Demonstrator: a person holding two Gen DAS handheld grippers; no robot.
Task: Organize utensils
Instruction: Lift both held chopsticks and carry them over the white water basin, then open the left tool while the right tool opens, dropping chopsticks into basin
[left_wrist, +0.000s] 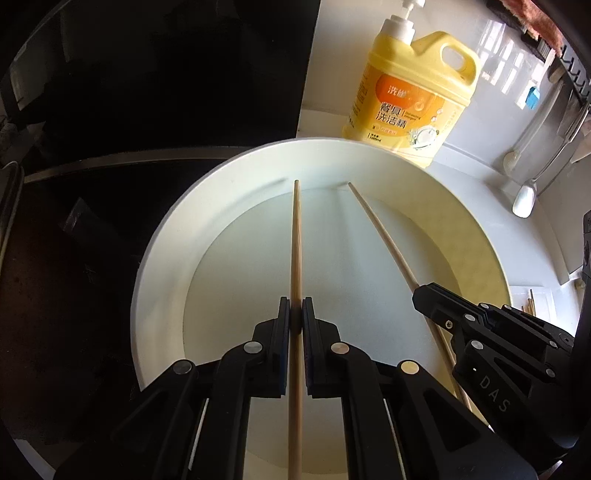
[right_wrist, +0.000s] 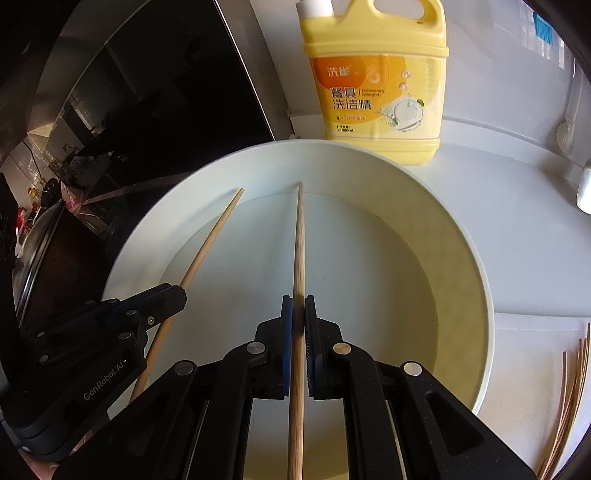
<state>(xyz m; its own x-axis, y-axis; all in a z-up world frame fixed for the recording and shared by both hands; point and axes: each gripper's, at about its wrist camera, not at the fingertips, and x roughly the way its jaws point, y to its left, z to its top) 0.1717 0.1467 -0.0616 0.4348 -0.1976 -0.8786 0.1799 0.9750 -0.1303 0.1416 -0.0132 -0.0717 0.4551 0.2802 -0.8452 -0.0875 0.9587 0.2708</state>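
Chopsticks, two of them, are held over the white basin (left_wrist: 162, 258), one in each hand-held gripper. The left chopstick (left_wrist: 296, 240) is clamped between the pads of the left hand-held gripper (left_wrist: 296, 317); the right chopstick (right_wrist: 300, 240) is clamped likewise in the right hand-held gripper (right_wrist: 298, 314). Both grippers are clenched on the shafts, with part of each stick running back behind the jaws. Both sticks point forward across the basin toward its far wall, tips close to the inner slope; whether the tips touch it cannot be told.

Seen from either wrist, the other gripper holds its stick beside this one, the two shafts converging slightly toward the far rim. Judged from that alignment, the sticks are being brought side by side to pair them, or set down together in the basin; a grip well back from the tips gives control of direction.

Beyond the basin's far rim stands a yellow detergent bottle (right_wrist: 380, 85) with a pump top, on the white counter (right_wrist: 517, 240). Right of the basin, at the counter's near edge, lies a bundle of further chopsticks (right_wrist: 569, 406), apparently awaiting the same handling. Left of the basin is a dark glossy surface (left_wrist: 129, 92). Right of the bottle, hanging utensils (left_wrist: 532, 155) show against the wall.
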